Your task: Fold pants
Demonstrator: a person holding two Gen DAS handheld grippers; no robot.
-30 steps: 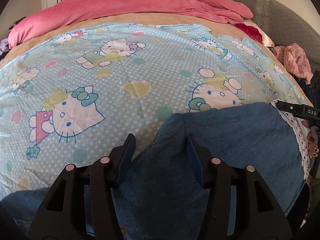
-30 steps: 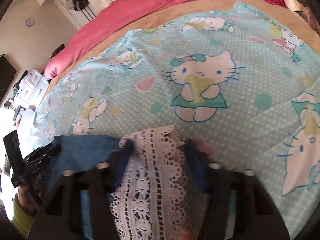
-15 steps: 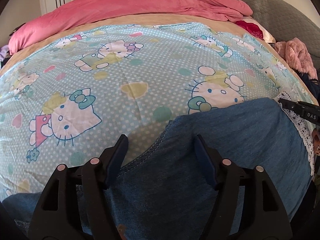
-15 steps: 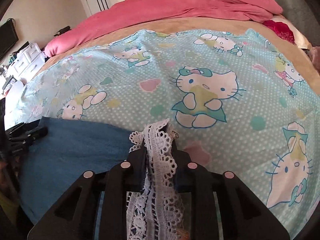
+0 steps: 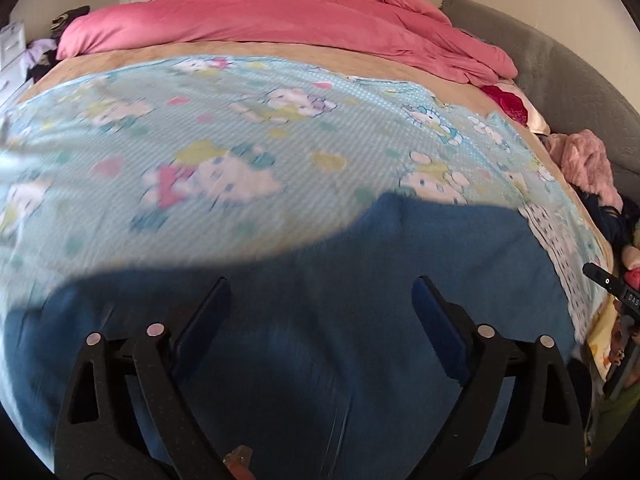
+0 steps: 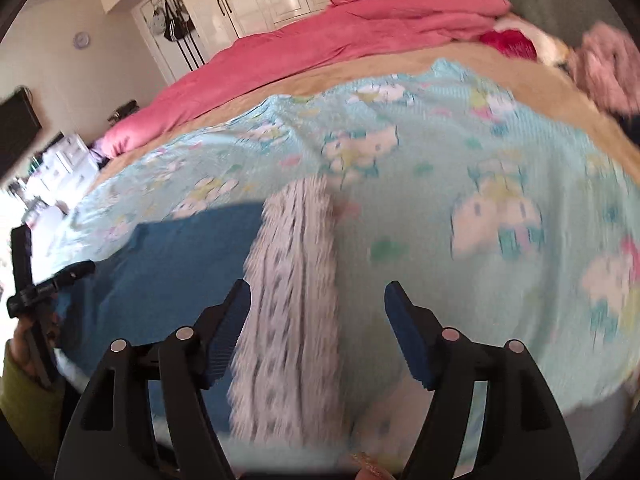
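"DAS" readable on right gripper [image 5: 616, 292] body.

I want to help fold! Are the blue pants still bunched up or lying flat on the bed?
Lying flat: the blue pants spread smoothly over the cartoon sheet, lace trim along one edge. Both grippers, just opened, hold nothing.

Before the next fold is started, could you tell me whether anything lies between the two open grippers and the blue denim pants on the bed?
Nothing visible does: the left gripper and right gripper stand directly over the blue denim pants and their white lace trim.
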